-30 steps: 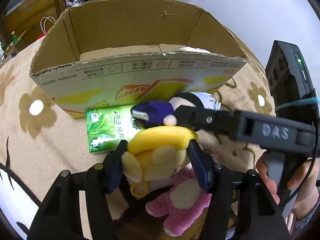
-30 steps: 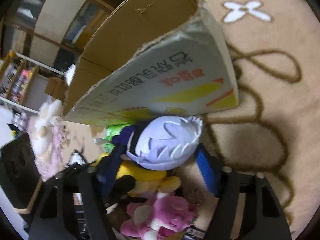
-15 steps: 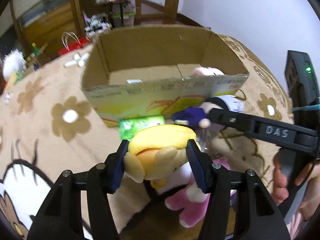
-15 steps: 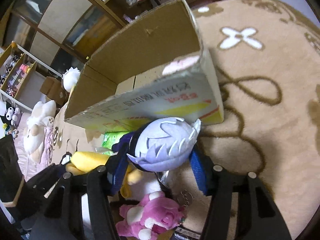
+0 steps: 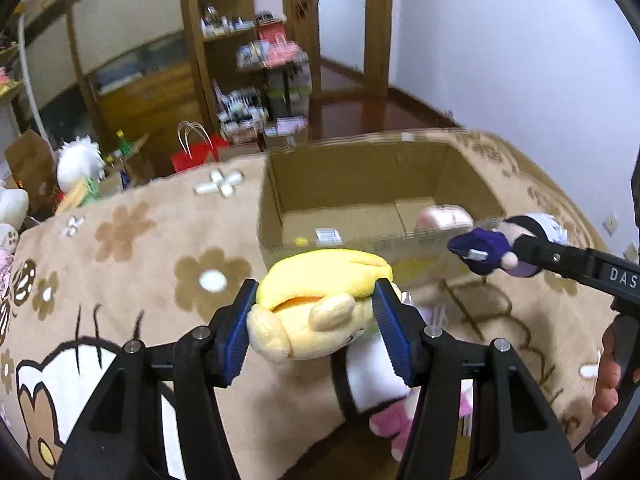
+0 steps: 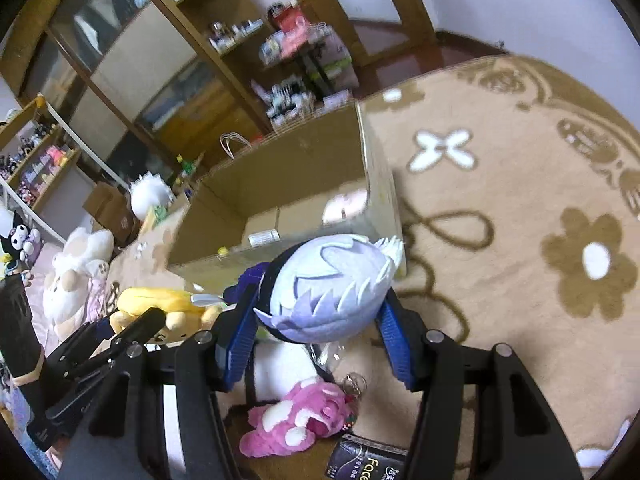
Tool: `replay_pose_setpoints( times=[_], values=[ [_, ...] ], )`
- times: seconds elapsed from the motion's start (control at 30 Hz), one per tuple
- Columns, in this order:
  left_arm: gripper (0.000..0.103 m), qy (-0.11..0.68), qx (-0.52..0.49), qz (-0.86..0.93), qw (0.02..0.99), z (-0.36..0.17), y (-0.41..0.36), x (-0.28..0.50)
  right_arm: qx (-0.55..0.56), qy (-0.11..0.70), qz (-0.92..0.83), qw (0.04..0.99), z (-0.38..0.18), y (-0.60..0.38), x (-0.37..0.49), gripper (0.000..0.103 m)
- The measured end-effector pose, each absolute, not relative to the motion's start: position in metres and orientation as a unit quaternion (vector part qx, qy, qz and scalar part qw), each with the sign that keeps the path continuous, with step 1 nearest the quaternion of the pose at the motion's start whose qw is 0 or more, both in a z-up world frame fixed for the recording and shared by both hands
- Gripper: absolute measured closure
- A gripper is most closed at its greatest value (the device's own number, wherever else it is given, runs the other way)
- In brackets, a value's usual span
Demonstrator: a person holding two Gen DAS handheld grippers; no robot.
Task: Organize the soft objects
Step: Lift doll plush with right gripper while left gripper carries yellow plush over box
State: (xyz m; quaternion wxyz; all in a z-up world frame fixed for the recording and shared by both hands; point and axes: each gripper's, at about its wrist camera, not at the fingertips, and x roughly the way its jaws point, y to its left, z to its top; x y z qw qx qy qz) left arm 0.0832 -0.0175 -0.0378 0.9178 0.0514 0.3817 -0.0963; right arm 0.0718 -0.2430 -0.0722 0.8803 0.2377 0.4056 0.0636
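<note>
Two plush toys lifted, neither yet in the cardboard box [image 5: 352, 184]

The left gripper [image 5: 316, 320] clamps a yellow plush [image 5: 320, 304] and the right gripper [image 6: 320, 320] clamps a lavender-haired doll [image 6: 332, 284], both held above the blanket, just short of the box. One pale pink item [image 5: 444, 218] already lies inside; a pink bear plush [image 6: 296, 420] remains on the blanket [image 5: 140, 248], so most sorting appears left.
</note>
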Motion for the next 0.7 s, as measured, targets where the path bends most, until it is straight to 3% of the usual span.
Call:
replay_pose_setpoints(
  times=[0.23, 0.7],
  values=[
    [0.046, 0.29, 0.049, -0.09, 0.952, -0.001, -0.012, 0.073, 0.22, 0.322, 0.065, 0.918, -0.032, -0.243, 0.05, 0.042],
    [0.046, 0.237, 0.061, -0.078, 0.966, 0.017, -0.02, 0.099, 0.156, 0.265, 0.036, 0.951, -0.003, -0.233, 0.062, 0.042]
  ],
)
